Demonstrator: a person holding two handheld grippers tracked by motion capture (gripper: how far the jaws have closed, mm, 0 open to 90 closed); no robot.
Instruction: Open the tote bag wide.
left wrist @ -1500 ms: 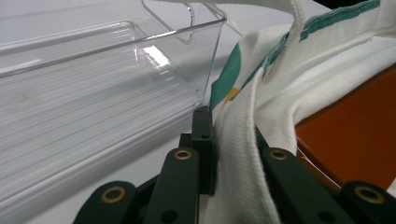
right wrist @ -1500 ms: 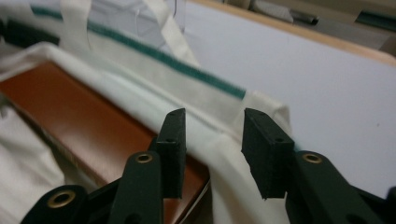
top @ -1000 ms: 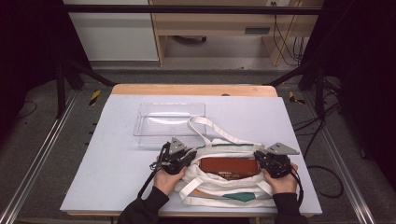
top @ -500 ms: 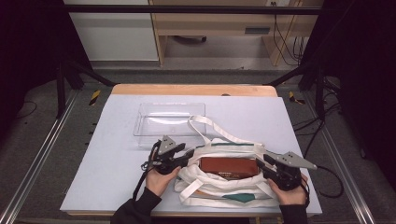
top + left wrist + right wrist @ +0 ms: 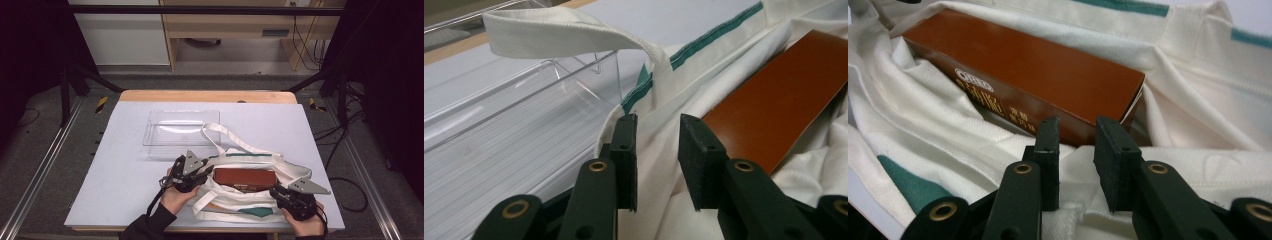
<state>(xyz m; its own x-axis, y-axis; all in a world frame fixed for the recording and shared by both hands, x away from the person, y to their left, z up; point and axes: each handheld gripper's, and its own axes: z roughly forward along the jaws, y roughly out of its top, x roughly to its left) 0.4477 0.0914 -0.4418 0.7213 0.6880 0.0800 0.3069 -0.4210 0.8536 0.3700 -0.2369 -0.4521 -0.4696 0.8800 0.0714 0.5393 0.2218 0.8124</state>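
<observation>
A white cloth bag [image 5: 250,205] with green trim lies near the table's front edge, and a brown box [image 5: 245,178] rests in its open mouth. My left gripper [image 5: 206,171] is at the bag's left rim. Its jaws have just been closing, with a gap left and loose bag cloth [image 5: 659,165] between the pads. The box [image 5: 789,95] lies to their right. My right gripper [image 5: 276,192] is at the bag's front right corner and points at the box [image 5: 1038,65]. Its jaws have also just been closing and stand apart over a cloth fold [image 5: 1073,220].
A clear plastic tray [image 5: 180,127] stands behind the bag, close to my left gripper's jaws [image 5: 524,115]. A white strap [image 5: 225,137] loops from the bag toward the tray. The table's near edge [image 5: 100,227] lies just behind both hands.
My right gripper has drawn back from the bag's right end toward the near edge. The left gripper has stayed at the bag's left rim.
</observation>
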